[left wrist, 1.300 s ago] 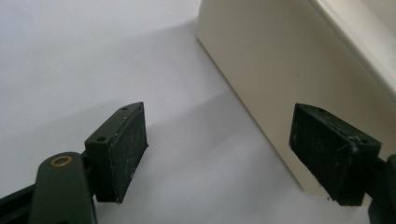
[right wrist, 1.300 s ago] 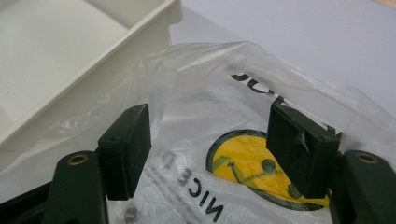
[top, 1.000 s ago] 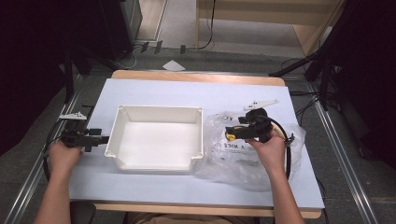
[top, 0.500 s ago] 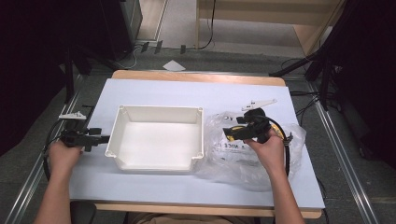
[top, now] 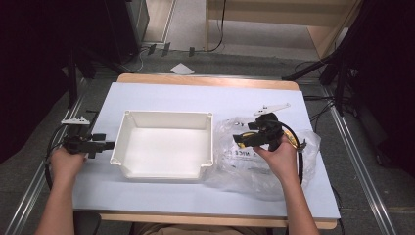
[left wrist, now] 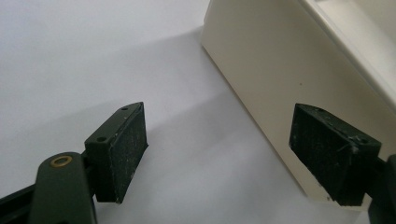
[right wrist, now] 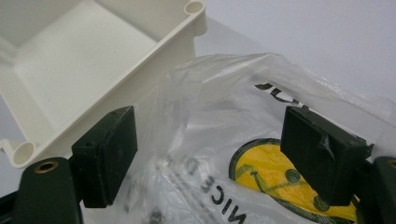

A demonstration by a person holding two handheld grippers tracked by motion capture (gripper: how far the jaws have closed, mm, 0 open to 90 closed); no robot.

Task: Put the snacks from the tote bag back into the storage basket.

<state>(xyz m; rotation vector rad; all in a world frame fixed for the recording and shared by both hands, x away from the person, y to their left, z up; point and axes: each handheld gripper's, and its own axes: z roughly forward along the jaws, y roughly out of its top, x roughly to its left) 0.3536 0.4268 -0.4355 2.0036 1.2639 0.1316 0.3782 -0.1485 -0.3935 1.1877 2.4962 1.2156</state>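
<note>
Plastic bag (top: 254, 161) | crumpled flat (print readable) | long axis: can't tell

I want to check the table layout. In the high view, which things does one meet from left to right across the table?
Left tool → white tray → clear plastic bag, with the right tool above it.
</note>
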